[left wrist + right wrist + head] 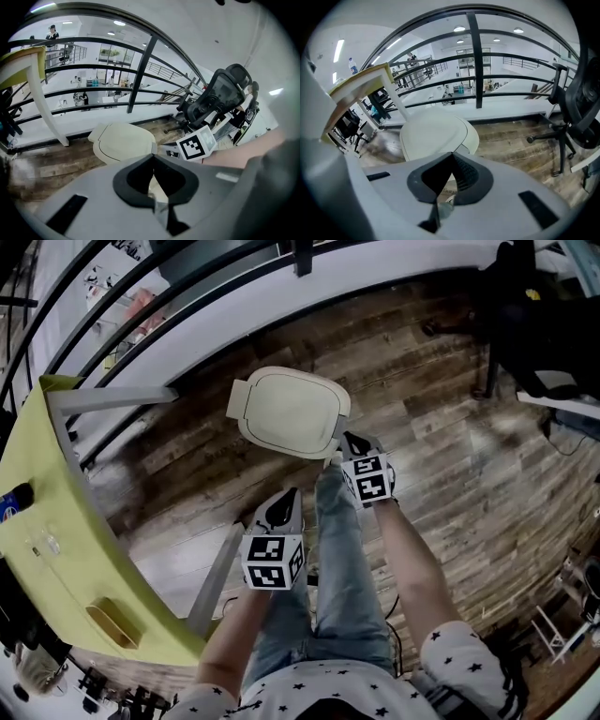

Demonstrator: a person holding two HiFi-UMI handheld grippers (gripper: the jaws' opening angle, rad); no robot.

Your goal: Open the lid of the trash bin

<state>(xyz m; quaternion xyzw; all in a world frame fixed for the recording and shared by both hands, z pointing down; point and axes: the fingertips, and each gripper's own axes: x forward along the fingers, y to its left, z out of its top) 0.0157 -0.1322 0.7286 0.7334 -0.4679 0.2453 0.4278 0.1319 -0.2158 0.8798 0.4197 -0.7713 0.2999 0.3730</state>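
Note:
The trash bin stands on the wooden floor with its cream lid (289,412) lying flat and closed; the lid also shows in the left gripper view (123,140) and the right gripper view (436,133). My right gripper (339,450) is at the lid's near right edge, its jaws shut with nothing between them, and its tips (452,155) sit just short of the rim. My left gripper (285,501) hangs farther back, below the lid's near side, also shut and empty (153,158).
A yellow table (56,521) with a grey leg (216,577) stands at the left. A black railing (187,296) runs behind the bin. A black office chair (525,315) is at the far right. The person's jeans leg (337,549) lies between the grippers.

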